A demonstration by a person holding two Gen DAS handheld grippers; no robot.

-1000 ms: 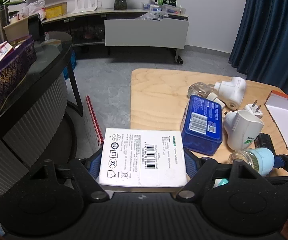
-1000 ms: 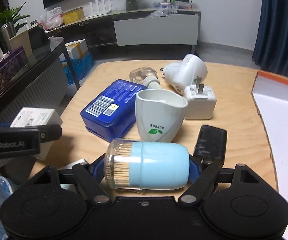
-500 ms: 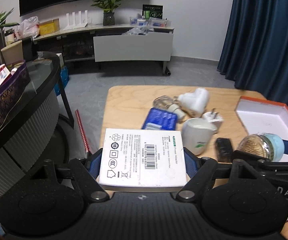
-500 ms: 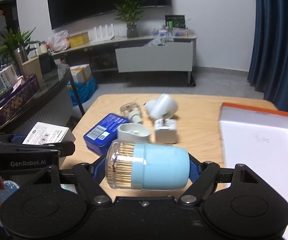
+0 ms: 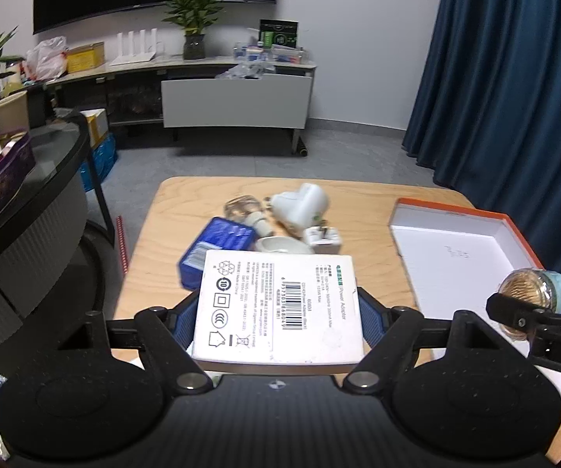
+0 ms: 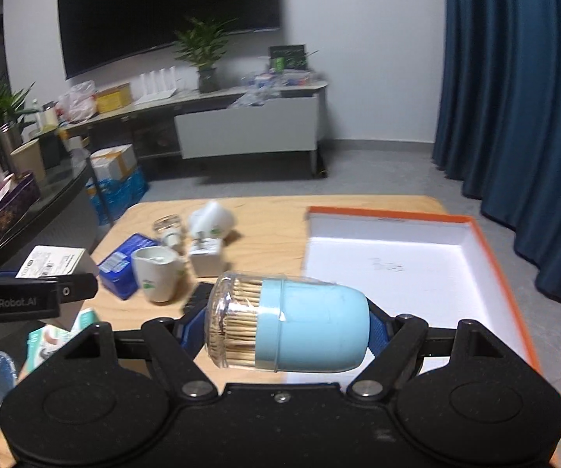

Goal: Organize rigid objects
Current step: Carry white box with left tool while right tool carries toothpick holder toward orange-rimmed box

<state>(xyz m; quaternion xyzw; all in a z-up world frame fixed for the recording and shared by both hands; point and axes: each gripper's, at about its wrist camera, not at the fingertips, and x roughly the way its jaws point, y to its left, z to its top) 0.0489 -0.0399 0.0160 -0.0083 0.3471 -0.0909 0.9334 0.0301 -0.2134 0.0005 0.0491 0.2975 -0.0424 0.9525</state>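
My left gripper is shut on a white power adapter box with a barcode, held above the near edge of the wooden table. My right gripper is shut on a light blue toothpick jar lying sideways, held above the near left corner of the orange-rimmed white box lid. The jar also shows in the left wrist view, over the lid. The adapter box shows at the left in the right wrist view.
On the table lie a blue tin, a white cup, a white plug adapter, a white plug-in device and a clear bottle. A dark round counter stands at the left. Blue curtains hang at the right.
Both grippers have risen and pulled back from the table with their objects. The right gripper has moved right, so the jar now hangs over the white lid.
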